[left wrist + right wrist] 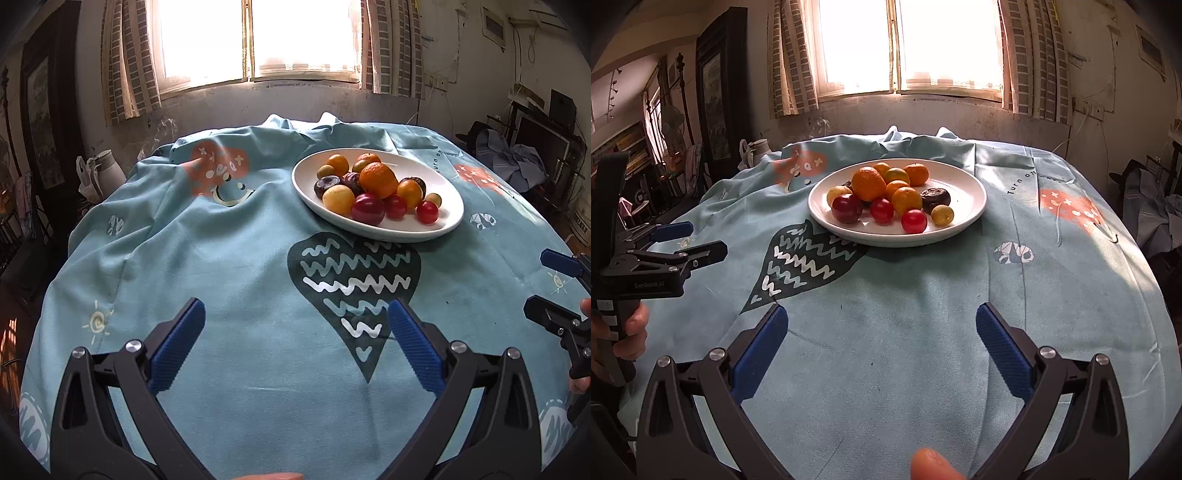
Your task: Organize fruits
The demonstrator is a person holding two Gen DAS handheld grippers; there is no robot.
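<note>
Holding fruits [886,195], one plate [967,192] sits.

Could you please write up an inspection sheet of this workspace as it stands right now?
Surface: table under a blue patterned cloth, wrinkled at the far edge.
Job's things: white plate holding all the fruit in a loose heap: a large orange, smaller orange and yellow fruits, red fruits, dark purple fruits.
Clutter: nothing seen on the cloth beside the plate.
Grippers: left gripper open, empty, above the cloth short of the plate; right gripper open, empty, likewise.
Cables: a white cord hangs on the far wall by an outlet.
Surroundings: bright window with curtains, white jug off the table's far left, piled clothes at the right.
</note>
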